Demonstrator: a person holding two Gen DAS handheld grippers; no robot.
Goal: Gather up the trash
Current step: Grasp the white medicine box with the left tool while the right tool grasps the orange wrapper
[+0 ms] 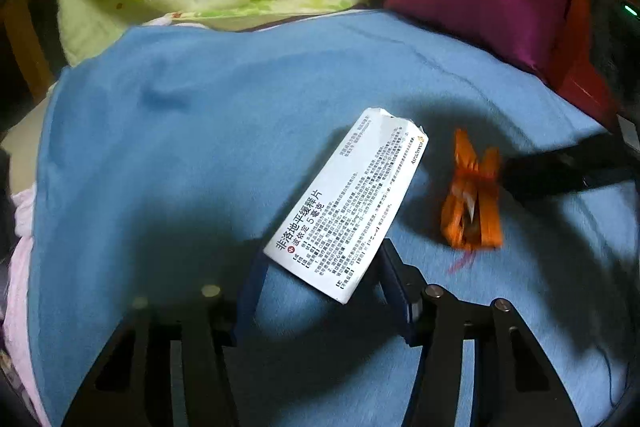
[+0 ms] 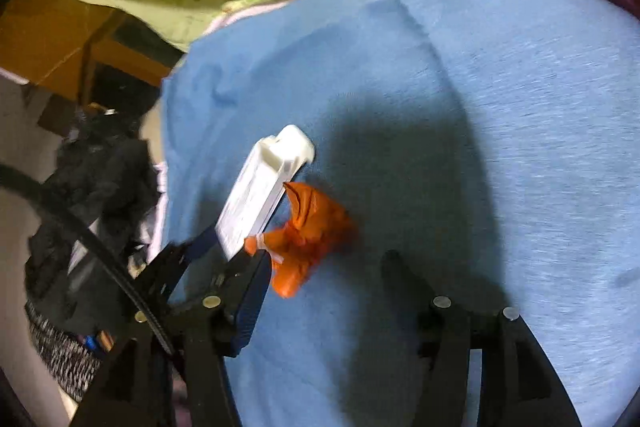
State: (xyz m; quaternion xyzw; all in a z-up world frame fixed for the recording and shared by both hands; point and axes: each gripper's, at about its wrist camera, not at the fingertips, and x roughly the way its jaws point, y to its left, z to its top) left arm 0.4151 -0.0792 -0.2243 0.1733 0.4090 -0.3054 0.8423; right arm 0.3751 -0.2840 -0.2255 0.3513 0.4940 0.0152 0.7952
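At the centre of the left wrist frame, the white medicine box (image 1: 348, 207) sits gripped in the left gripper (image 1: 320, 267) jaws above the blue blanket (image 1: 160, 147), a shallow end-hold that could slip, while the right gripper (image 2: 324, 267) jaws stand partly open and empty beside the orange wrapper (image 2: 308, 231).

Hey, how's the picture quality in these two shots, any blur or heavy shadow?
Left wrist view: white medicine box sharp, orange wrapper motion-smeared, dark shadow on the blue blanket. Right wrist view: everything softly blurred, a big shadow beside the wrapper; both bulge at the edges.

Matt fuzzy cloth blanket (image 1: 200, 147); smooth printed card box (image 1: 348, 203); crinkled glossy orange wrapper (image 1: 472, 199).
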